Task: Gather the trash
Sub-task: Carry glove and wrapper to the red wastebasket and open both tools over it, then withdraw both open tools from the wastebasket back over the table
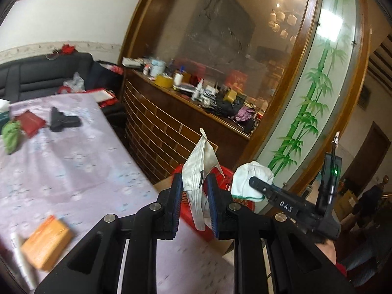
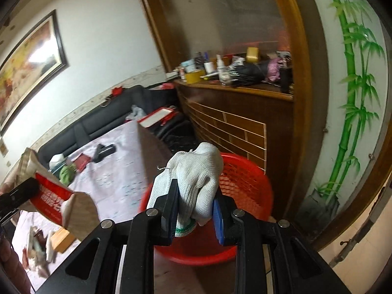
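Presently both claws are loaded. Left gripper point(image 1: 194, 203) is clamped on a crumpled paper wrapper point(image 1: 198, 171), whitish with faint ribbing, which sticks up between the blue pads point(image 1: 212, 203) and hangs a little below them; in the right wrist view the same wrapper point(image 2: 52, 196) shows a red printed panel. Right gripper point(image 2: 194, 216) is closed on a white knit glove point(image 2: 193, 176) with a green-stitched cuff, bunched between the fingers. Red plastic basket point(image 2: 247, 186), mesh-walled, sits on the floor just beyond the table corner; the glove is held above its near rim, and the wrapper, from the left wrist view, sits in front of the basket point(image 1: 225, 176). Table point(image 1: 73, 161) wears a pale lilac floral cloth. Lying on it: an orange box point(image 1: 46, 242) near the close edge, a black tool-like object point(image 1: 62, 120), a red booklet point(image 1: 30, 122) and a green crumpled piece point(image 1: 11, 134) at the far end. Wooden cabinet point(image 2: 235, 112) beyond, its ledge cluttered with bottles and a yellow tape roll point(image 2: 193, 76). Black sofa point(image 1: 44, 73) behind the table.
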The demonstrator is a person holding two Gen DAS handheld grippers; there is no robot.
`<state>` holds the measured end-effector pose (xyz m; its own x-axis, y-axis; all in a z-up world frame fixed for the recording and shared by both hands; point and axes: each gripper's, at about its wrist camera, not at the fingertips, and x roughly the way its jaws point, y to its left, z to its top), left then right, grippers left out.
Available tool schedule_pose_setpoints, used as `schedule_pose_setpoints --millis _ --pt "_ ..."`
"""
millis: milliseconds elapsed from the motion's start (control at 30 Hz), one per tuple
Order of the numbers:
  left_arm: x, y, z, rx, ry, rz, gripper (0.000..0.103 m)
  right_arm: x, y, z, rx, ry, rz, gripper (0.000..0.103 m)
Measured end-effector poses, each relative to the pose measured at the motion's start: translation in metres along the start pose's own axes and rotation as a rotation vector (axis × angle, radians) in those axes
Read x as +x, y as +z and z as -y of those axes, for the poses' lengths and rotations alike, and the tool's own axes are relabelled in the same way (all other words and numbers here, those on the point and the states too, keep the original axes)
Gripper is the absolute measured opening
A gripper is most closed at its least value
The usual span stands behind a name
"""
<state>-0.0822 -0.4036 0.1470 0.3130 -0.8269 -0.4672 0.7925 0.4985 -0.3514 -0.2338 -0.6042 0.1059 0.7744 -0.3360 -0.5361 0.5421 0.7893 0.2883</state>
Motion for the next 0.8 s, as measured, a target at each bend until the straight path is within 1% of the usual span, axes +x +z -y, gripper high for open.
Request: schedule_pose_setpoints --millis 100,167,200,233,267,300,400,467,533,567,600,633,733,800 --pt "0.032 0.001 0.010 0.004 -0.001 -0.024 0.019 0.013 0.004 0.013 0.013 -0.017 -0.012 0.027" --pt "0.050 0.001 0.016 0.012 0.011 -0.039 0.020 0.023 0.005 0.020 0.018 -0.025 -0.021 0.034" --pt "0.060 0.001 0.017 0.012 0.022 -0.044 0.022 0.026 0.005 0.022 0.016 -0.031 -0.028 0.036" --pt "0.065 0.000 0.016 0.011 0.029 -0.050 0.026 0.032 0.006 0.025 0.009 -0.036 -0.047 0.047" --pt "0.070 0.000 0.016 0.008 0.036 -0.063 0.043 0.034 0.006 0.027 0.010 -0.031 -0.048 0.050" --pt "0.072 -0.001 0.015 -0.003 0.043 -0.071 0.056 0.033 0.005 0.029 0.016 -0.027 -0.040 0.050" --pt "0.060 -0.004 0.013 -0.007 0.034 -0.048 0.057 0.024 0.003 0.031 0.023 -0.035 -0.008 0.050" --pt "0.048 -0.008 0.015 0.012 0.048 -0.033 0.058 0.015 0.000 0.030 0.032 -0.030 0.011 0.050" --pt "0.031 -0.013 0.014 0.033 0.077 -0.010 0.062 0.009 -0.004 0.026 0.045 -0.004 0.013 0.050" --pt "0.022 -0.016 0.011 0.040 0.094 -0.001 0.066 0.004 -0.008 0.022 0.051 0.012 0.015 0.052" --pt "0.012 -0.020 0.008 0.044 0.113 0.007 0.069 0.002 -0.012 0.017 0.047 0.024 0.013 0.053" --pt "0.002 -0.024 0.005 0.046 0.137 0.015 0.069 0.000 -0.016 0.009 0.038 0.042 0.007 0.056" --pt "-0.026 -0.035 -0.006 0.048 0.172 0.036 0.069 -0.003 -0.031 -0.017 0.007 0.093 -0.015 0.057" --pt "-0.046 -0.045 -0.013 0.057 0.213 0.049 0.070 -0.001 -0.043 -0.037 -0.022 0.120 -0.039 0.057"
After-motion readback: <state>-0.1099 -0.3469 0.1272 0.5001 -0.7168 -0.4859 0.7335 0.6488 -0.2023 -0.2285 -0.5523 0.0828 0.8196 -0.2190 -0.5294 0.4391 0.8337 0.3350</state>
